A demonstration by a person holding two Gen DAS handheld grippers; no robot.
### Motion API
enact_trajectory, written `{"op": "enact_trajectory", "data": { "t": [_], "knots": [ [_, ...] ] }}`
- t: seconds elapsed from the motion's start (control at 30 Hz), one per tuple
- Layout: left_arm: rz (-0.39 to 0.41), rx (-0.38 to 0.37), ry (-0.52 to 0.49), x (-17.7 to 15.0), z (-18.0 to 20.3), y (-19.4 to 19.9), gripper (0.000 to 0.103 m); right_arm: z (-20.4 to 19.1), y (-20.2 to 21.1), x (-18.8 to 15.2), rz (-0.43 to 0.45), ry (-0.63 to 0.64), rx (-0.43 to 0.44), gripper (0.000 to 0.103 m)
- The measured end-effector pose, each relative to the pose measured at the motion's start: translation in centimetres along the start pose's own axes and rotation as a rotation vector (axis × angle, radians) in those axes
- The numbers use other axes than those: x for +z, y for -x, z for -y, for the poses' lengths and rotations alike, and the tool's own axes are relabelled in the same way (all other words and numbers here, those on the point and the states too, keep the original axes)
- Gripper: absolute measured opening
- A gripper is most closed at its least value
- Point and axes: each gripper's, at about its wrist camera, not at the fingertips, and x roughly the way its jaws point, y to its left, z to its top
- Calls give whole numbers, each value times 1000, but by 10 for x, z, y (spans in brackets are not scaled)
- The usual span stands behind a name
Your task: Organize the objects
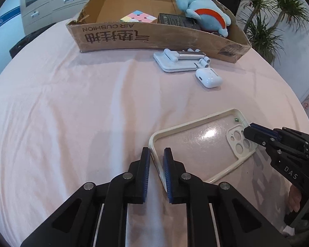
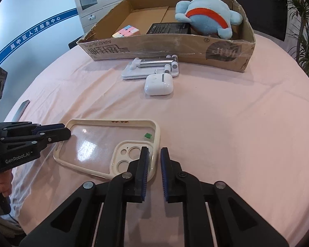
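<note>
On pink cloth, both grippers' ribbed blue jaws clamp the glossy clear phone case (image 1: 204, 144) by its cream rim.

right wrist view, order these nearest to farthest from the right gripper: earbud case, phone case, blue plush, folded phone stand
1. phone case: its rim sits between the right gripper fingers.
2. earbud case: mid-table, straight ahead.
3. folded phone stand: just behind the earbud case, touching it.
4. blue plush: farthest, inside the cardboard box, right end.

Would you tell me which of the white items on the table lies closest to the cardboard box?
The folded phone stand, right beside the box; earbud case and phone case lie farther.
</note>
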Motion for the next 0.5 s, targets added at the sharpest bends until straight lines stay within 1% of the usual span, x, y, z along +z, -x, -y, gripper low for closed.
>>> {"op": "enact_trajectory", "data": {
  "t": [0.17, 0.27, 0.3, 0.37, 0.5],
  "knots": [
    [-10, -14, 54, 2, -6, -1, 8, -1, -1, 0, 0, -4, -4, 10],
    [-1, 33, 18, 1, 2, 1, 7, -2, 0, 1, 0, 3, -14, 5],
    [4, 43, 6, 0, 4, 1, 7, -1, 1, 1, 2, -1, -10, 5],
    [19, 45, -10, 2, 6, 5, 7, -2, 5, 2, 14, 2, -19, 5],
    [73, 26, -18, 10, 5, 17, 7, -1, 12, 8, 36, 3, -27, 5]
  ]
}}
